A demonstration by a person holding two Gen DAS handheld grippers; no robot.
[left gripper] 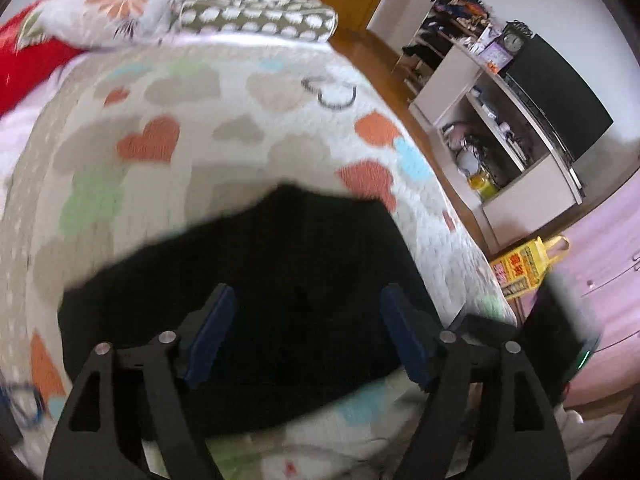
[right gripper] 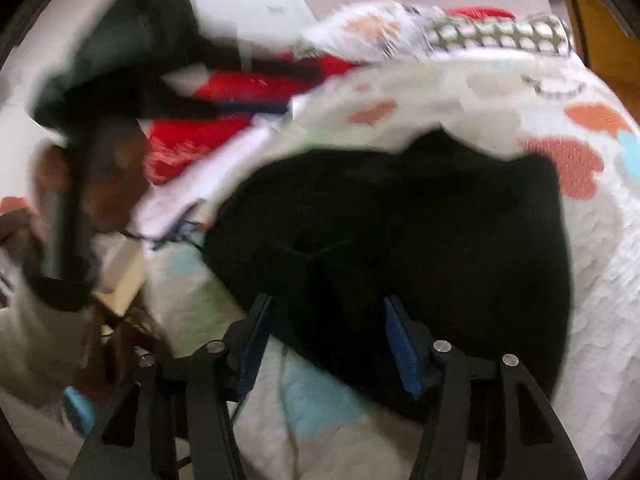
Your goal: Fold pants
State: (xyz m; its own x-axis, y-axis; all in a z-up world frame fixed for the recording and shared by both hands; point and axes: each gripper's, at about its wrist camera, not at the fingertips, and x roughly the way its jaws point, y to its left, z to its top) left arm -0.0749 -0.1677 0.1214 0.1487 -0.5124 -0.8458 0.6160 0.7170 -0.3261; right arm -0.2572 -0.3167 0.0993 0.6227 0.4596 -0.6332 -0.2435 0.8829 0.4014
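Observation:
Black pants (left gripper: 256, 280) lie in a folded, compact heap on a bed covered by a white quilt with coloured hearts (left gripper: 168, 112). My left gripper (left gripper: 308, 300) hovers over the pants' near side, jaws wide open, nothing between the blue pads. In the right wrist view the same pants (right gripper: 440, 232) show with a creased bunch near the middle. My right gripper (right gripper: 328, 312) is open over their near edge and holds nothing. Both views are motion-blurred. The left gripper's body (right gripper: 132, 60) shows at the upper left of the right wrist view, held by a hand.
Pillows (left gripper: 120, 4) and a red blanket (left gripper: 28, 60) lie at the bed's far end. A white shelf unit with a dark TV (left gripper: 532, 120) stands right of the bed on a wooden floor. A yellow bag (left gripper: 524, 264) sits by the bed's edge.

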